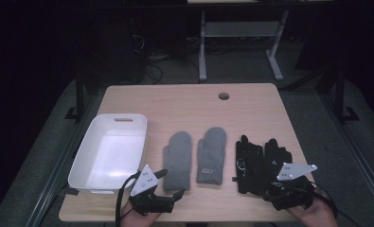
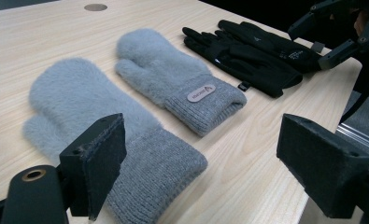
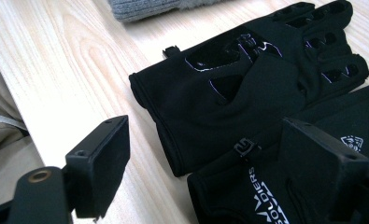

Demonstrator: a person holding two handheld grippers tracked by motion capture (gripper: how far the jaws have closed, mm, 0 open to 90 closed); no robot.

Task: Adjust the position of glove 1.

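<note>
High view: two grey mittens [image 1: 194,158] and a pair of black gloves [image 1: 258,161] lie on the counter [image 1: 184,104] beside a white bin [image 1: 110,153].

Left gripper view: the left gripper [image 2: 205,158] gapes wide at the nearest mitten's cuff [image 2: 156,170]; I'd pinch the ribbing squarely.

Right gripper view: the right gripper [image 3: 210,158], wide and empty, hovers over a glove cuff [image 3: 238,196] reading "SOLDIERS".
</note>
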